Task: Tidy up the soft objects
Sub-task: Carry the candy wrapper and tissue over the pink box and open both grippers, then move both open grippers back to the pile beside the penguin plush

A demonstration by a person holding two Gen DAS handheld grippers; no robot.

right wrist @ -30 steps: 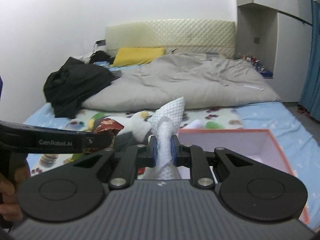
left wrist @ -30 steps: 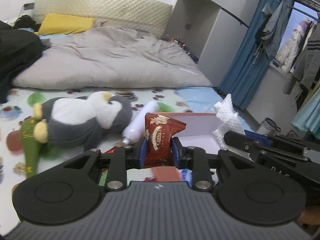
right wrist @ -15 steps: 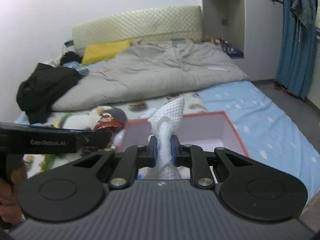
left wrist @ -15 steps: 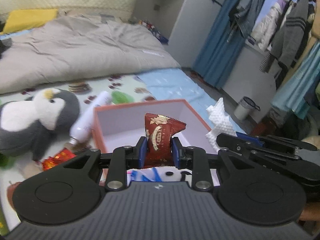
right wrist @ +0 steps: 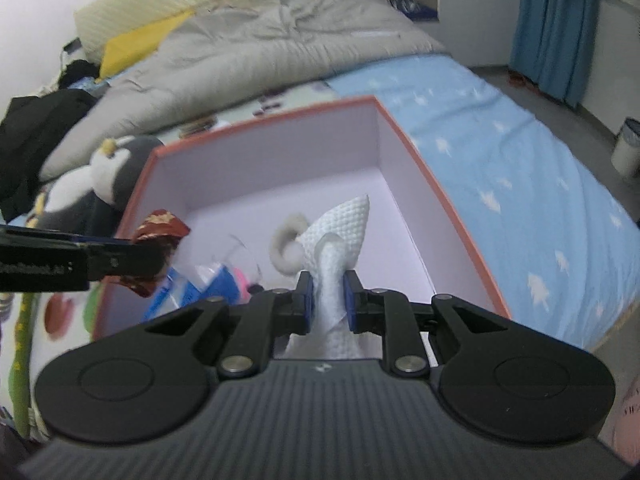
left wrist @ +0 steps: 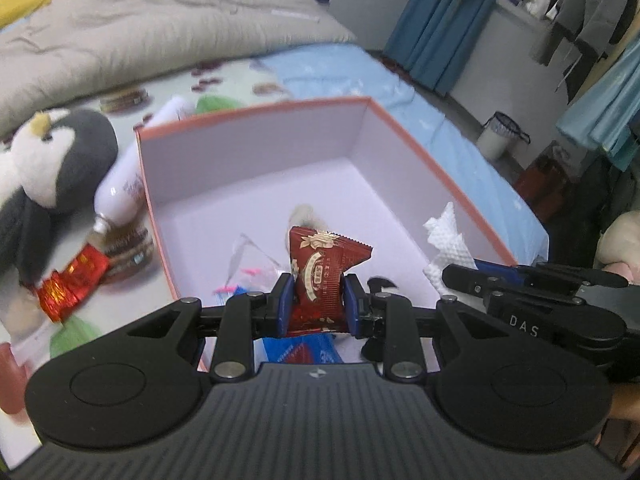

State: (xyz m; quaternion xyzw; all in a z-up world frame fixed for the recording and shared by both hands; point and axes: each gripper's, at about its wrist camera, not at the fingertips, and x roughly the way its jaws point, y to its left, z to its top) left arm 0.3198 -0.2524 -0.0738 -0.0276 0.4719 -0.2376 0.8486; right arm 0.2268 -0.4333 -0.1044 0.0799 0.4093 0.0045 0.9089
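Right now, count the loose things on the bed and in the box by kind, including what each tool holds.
Snack packets: 2, a dark red one in the left tool and a shiny red one on the bed
Paper towels: 1, in the right tool
Plush penguins: 1
White bottles: 1
Blue packs in the box: 1
Total: 6

Red snack packet (left wrist: 320,276): gold print, upright, pinched at lower half, held above open box (left wrist: 256,120). White embossed paper towel (right wrist: 336,248): crumpled, pointed tip up, clamped mid-length, also over box. Box: orange rim, pale lilac inside, on bed; holds blue-white packet (right wrist: 188,292), grey ring-shaped item (right wrist: 286,246).
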